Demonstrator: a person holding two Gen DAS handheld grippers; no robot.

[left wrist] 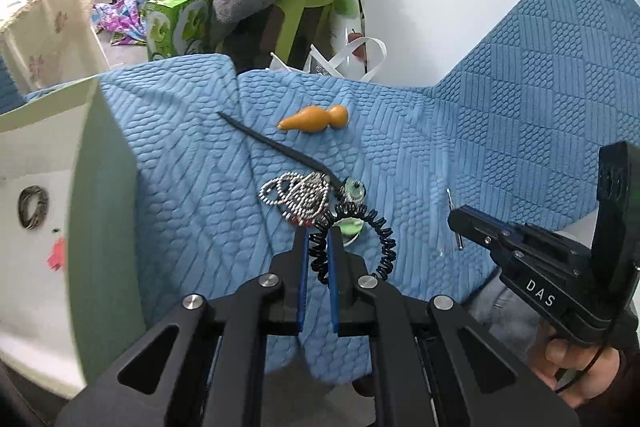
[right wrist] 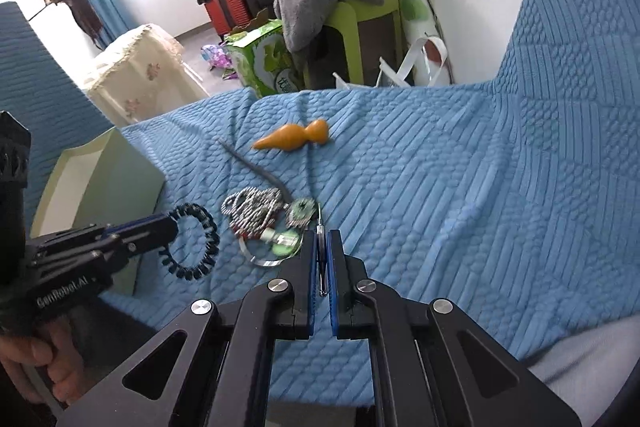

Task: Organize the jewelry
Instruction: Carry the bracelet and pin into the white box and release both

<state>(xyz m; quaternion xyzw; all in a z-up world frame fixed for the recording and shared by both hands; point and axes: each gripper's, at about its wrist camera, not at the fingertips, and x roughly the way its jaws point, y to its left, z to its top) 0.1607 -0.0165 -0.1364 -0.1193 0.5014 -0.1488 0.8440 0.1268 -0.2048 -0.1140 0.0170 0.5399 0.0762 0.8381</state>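
Your two claws work over a blue quilted cover [left wrist: 500, 131], draped across what looks like a sofa or bed; you can't tell which.

White box [left wrist: 44, 211]: to the left of your left claw, open. A dark ring [left wrist: 33, 207] sits inside it against the white lining.

Left claw [left wrist: 318, 247]: jaws nearly together, pinched on a black coiled hair tie [left wrist: 380, 247]. The loop of the tie hangs out past the fingertips, to their right in the left wrist view. The right wrist view shows the same loop [right wrist: 200, 247] dangling off that claw's tip, clear of the cover.

Right claw [right wrist: 321, 251]: jaws closed on a thin silver pin [right wrist: 321, 267], held upright between the blue pads, its tip poking out past them. Your hand [left wrist: 580, 367] grips the handle of that claw at lower right of the left wrist view.

Jewelry pile, just ahead of both claws, resting on the cover:
- silver bead chain [left wrist: 296, 197], bunched in loops;
- black hair stick [left wrist: 276, 147], running from the pile away to the upper left;
- green round ornament [right wrist: 301, 213] at the end of that stick, just beyond the right claw's tip;
- small green pieces [right wrist: 282, 243] and a thin metal band [right wrist: 260, 259] left of the right claw.

Orange gourd-shaped piece [left wrist: 316, 121]: farther ahead of the pile, lying alone on its side.
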